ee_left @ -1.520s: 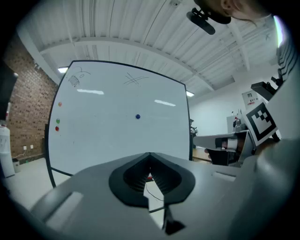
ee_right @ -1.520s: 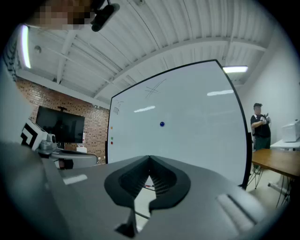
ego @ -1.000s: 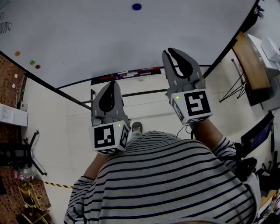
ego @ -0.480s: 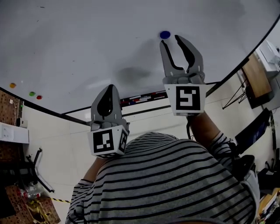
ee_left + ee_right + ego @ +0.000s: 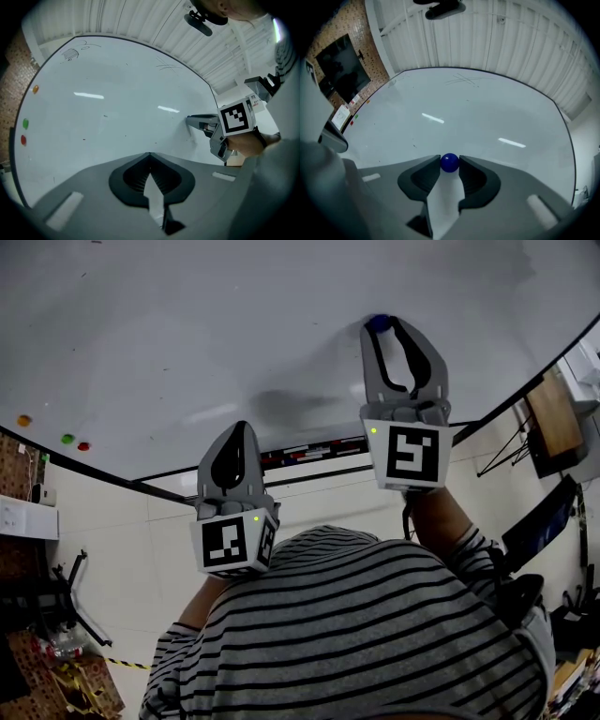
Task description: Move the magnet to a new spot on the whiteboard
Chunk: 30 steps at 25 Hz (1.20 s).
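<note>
— Right tool (image 5: pixel 388 332) first: how did its jaws stand?
— They were closed in on the blue magnet (image 5: pixel 450 162). One jaw touched each side of it, right at the tips.

— And where was the magnet?
— It was on the whiteboard (image 5: pixel 187 334), toward the lower right of the board in the head view, above the marker tray (image 5: pixel 302 450). The right tool was held up against the board, with its marker cube (image 5: pixel 412 457) facing the person.

— What about the left tool (image 5: pixel 234 437)?
— It was held lower and pointed at the board, tips clear of the surface. Its jaws were pressed together with nothing between them. Its own camera showed the right tool off to the right, tips against the board.

— Was anything else on the board?
— Three small magnets sat near the left edge, well apart from the blue one: an orange magnet (image 5: pixel 23 420), a green magnet (image 5: pixel 67 439) and a red magnet (image 5: pixel 83 446). A faint scribble (image 5: pixel 461 80) was near the top edge.

— And the person?
— Only a striped shirt (image 5: pixel 356 634) and the forearms showed.
</note>
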Tool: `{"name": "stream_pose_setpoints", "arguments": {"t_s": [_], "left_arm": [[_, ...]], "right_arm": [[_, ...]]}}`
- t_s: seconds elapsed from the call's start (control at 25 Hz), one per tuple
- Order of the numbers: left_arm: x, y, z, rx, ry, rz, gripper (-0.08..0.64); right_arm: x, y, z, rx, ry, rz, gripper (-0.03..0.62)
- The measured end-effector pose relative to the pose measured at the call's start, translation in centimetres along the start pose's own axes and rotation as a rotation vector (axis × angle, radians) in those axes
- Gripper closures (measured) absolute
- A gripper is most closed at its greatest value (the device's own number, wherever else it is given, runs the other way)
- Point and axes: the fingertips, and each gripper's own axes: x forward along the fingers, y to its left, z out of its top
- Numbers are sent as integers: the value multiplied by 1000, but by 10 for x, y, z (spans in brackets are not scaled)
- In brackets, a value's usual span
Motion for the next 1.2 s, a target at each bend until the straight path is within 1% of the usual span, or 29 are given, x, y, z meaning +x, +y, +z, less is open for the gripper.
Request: {"name": "stream_pose_setpoints", "arguments": {"t_s": [0.12,0.2,0.28,0.4,0.52,0.72,0.84,1.0,1.2], "left_arm": [[-10,-8,-1,1,1,5,545],[-17,-18,-1,0,-2,10,545],[-26,-31,-1,0,-3,15,545],[-39,-51,-4,-5,-1,19,545],[-58,-74,-7,-5,-5,17,545],[-92,-115,-14,9,-15,23,545],[-114,-132,-8,25,-24,24,545],[-130,-141,1,61,-40,46,545],[-137,-142,3,26,-60,67,545]], "right_arm": [[-23,-1,15,47,-39,12,468],[-44,-3,20,83,-40,36,468],[-69,-5,19,122,-28,70,468],[-102,-4,7,165,8,124,468],[-134,-4,-2,194,41,155,468],[-184,-11,-10,219,79,183,468],[-205,-17,-2,235,85,185,468],[-220,-23,6,243,81,184,468],[-226,-29,8,239,72,180,468]]}}
